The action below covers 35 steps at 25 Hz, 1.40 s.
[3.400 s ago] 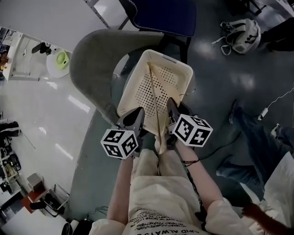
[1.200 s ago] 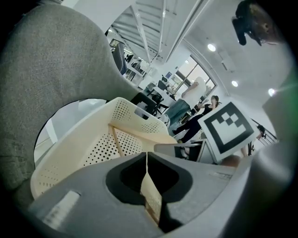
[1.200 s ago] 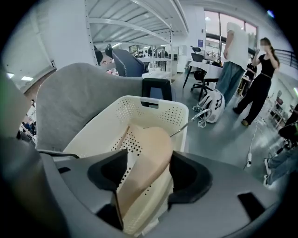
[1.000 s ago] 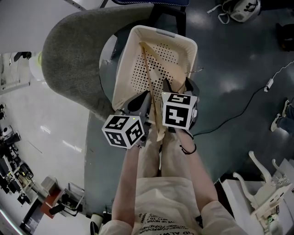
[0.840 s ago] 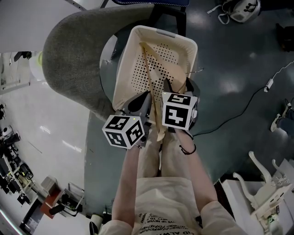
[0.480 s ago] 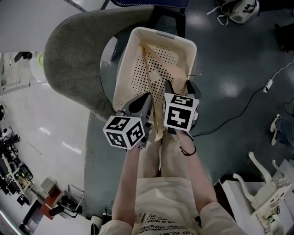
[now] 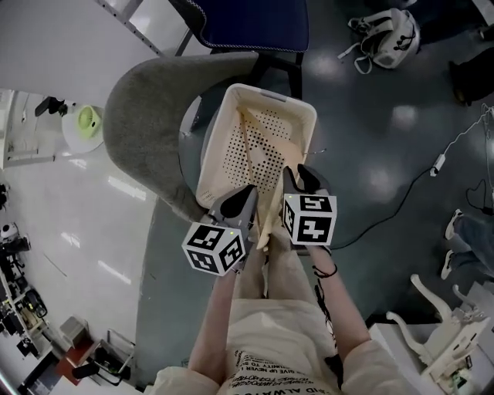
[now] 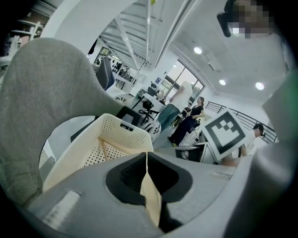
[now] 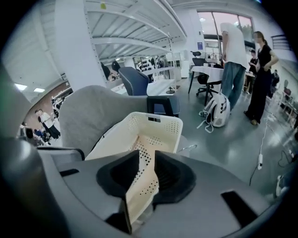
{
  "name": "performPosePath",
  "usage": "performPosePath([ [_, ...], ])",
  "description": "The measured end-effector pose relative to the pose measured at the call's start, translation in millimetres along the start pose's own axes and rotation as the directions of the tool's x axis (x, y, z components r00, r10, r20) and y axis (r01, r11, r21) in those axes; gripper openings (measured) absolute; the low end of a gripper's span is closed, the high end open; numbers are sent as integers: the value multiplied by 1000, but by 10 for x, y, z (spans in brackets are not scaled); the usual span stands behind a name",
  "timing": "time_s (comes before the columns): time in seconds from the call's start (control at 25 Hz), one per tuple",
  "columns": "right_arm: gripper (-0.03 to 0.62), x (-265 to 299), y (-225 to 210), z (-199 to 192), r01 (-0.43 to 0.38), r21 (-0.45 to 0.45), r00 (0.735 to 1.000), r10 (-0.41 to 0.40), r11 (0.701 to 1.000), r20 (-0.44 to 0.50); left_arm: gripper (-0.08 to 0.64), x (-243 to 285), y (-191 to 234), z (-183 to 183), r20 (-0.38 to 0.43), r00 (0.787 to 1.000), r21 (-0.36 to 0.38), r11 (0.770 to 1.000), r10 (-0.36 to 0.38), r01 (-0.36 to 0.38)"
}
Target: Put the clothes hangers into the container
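A cream perforated basket stands on a small round table. A pale wooden hanger lies in it, one arm reaching out over the near rim between my two grippers. My left gripper is at the basket's near end and is shut on the hanger's near end, which shows edge-on between its jaws. My right gripper is at the near right corner. Its jaws are closing around a cream dotted strip that looks like the basket's near wall. A wire hook pokes out at the basket's right rim.
A grey upholstered chair curves round the basket's left side, and a blue chair stands behind. A backpack and a cable lie on the dark floor to the right. Two people stand far off.
The head view has shifted, so basket and grippers sit lower in the picture and the blue chair shows. Both grippers stay at the basket's near end beside the hanger arm.
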State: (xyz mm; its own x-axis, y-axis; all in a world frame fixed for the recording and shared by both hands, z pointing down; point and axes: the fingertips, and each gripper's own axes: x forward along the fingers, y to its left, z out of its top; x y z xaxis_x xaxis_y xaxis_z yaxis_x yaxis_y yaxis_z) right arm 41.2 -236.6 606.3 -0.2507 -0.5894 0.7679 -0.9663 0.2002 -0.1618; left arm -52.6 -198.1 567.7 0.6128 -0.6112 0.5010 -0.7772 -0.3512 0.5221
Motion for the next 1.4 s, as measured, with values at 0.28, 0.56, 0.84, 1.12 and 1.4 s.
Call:
performPosePath([
  [0.28,23,-401,181,217,-144,-96,986,151,985,64,26,-185,-244,281,54,998,86,996,-24,20],
  [0.56,6,-860,339,419,-248,-147,954,268,958,137,25,-474,-463,584,137,990,162,987,-42,20],
  [0.84,5,-1310,442,631,-313,-137,917,336,940,216,25,-758,-791,869,191,977,244,969,-91,42],
  [1.12,3,-1725,452,940,-345,-158,870,378,925,317,25,-1007,-1027,1147,255,958,309,950,-128,44],
  [1.4,3,-2179,380,1362,-340,-161,808,375,927,454,25,-1303,-1141,1571,341,929,373,928,-146,9],
])
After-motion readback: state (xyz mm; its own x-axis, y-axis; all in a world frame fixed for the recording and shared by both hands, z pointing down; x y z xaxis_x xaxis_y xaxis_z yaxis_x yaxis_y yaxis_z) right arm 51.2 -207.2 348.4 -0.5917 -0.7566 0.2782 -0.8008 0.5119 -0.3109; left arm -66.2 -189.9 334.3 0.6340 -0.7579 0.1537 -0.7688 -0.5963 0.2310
